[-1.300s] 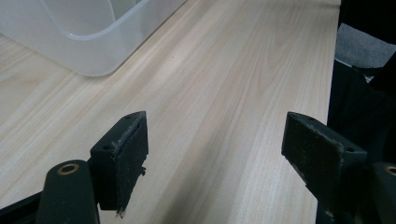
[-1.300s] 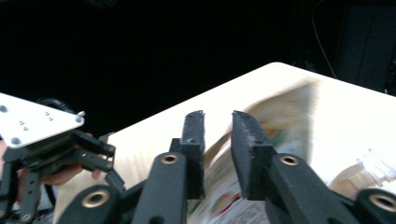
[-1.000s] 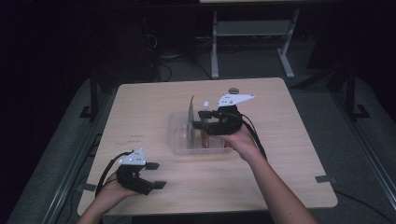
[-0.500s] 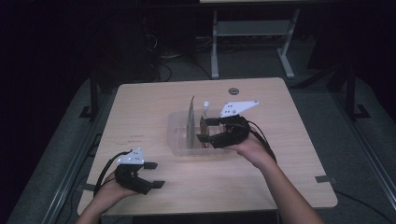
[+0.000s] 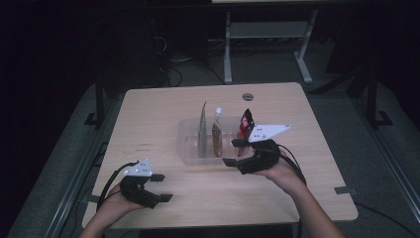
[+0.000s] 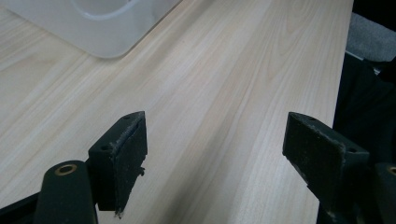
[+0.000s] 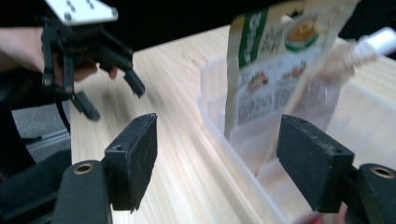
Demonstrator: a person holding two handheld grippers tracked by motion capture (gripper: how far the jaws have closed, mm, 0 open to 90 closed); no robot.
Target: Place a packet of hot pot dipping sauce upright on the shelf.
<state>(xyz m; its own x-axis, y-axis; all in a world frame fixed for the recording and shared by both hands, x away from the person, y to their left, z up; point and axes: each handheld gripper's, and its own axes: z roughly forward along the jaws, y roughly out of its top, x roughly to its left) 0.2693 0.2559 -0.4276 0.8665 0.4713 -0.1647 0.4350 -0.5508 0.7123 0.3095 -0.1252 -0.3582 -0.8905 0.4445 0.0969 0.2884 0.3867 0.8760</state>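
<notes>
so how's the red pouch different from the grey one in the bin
The red pouch stands at the right end of the clear bin, right beside the right tool; the grey pouch stands toward the left end, away from that tool. The red pouch is shorter and shows its dark red face; the grey pouch is taller and shows mostly its thin edge. Both stand upright in the bin.

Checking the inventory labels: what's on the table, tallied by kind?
Upright food pouches standing in the bin: 3 (grey-green pouch, white-capped spout pouch, red pouch)
Clear plastic bin: 1
Total: 4
</notes>
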